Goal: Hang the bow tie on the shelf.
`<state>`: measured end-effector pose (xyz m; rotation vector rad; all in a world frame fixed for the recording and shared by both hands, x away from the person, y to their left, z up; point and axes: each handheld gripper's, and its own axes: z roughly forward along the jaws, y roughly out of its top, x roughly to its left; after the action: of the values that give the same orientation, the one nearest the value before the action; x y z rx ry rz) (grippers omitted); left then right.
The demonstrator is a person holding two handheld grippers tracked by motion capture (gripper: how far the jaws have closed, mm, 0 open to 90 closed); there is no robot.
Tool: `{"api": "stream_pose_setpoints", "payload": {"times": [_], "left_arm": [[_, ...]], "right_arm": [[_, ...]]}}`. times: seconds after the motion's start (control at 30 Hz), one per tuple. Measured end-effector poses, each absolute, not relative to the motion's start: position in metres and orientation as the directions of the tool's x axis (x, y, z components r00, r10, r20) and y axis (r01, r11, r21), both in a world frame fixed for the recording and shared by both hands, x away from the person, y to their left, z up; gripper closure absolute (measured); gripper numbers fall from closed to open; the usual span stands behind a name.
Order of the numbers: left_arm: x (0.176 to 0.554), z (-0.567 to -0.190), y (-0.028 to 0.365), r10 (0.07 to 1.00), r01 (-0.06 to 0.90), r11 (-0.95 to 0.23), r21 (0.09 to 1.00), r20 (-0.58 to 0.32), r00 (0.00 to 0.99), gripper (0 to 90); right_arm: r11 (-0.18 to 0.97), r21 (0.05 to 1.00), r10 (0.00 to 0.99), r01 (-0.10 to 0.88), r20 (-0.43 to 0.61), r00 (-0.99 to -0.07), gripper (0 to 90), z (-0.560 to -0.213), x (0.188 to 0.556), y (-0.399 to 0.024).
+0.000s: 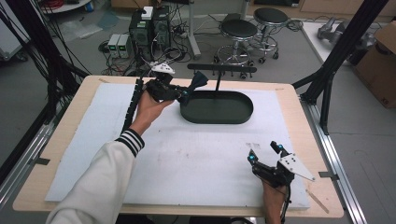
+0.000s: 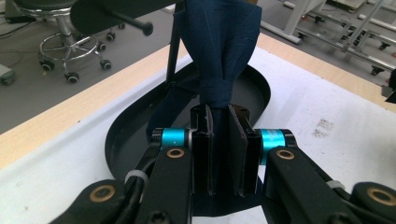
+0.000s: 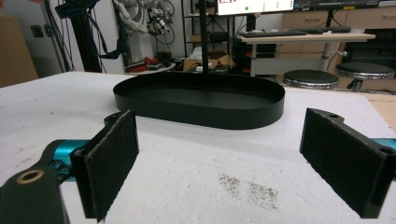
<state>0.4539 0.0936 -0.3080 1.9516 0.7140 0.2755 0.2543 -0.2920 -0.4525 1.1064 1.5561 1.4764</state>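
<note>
My left gripper (image 1: 185, 93) is shut on a dark blue cloth (image 1: 199, 80), held above the left end of the black oval tray (image 1: 243, 114). In the left gripper view the cloth (image 2: 219, 51) rises bunched from between the pads (image 2: 204, 149), over the tray (image 2: 116, 144). A thin post stands in the tray and carries a black crossbar (image 1: 222, 68) just right of the cloth. My right gripper (image 1: 264, 153) rests open near the table's front right, nothing between its pads (image 3: 112, 158). It faces the tray (image 3: 201, 109) across bare white mat.
A white mat (image 1: 187, 154) covers most of the wooden table (image 1: 289, 95). Stools (image 1: 239, 31), computer boxes and cables stand on the floor beyond the far edge. Black frame posts (image 1: 343, 46) rise at the right. A faint dirty smudge (image 3: 247, 189) marks the mat near the right gripper.
</note>
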Motion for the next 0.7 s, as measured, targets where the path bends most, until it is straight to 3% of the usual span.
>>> {"api": "stream_pose_setpoints", "payload": {"times": [0.7], "left_arm": [[0.475,-0.294,0.084,0.584,0.344,-0.322,0.882,-0.101,0.806,80.1]], "right_arm": [[-0.029,0.993,0.924,0.114,0.070,-0.375,10.7,-0.452,0.254,-0.292]]}}
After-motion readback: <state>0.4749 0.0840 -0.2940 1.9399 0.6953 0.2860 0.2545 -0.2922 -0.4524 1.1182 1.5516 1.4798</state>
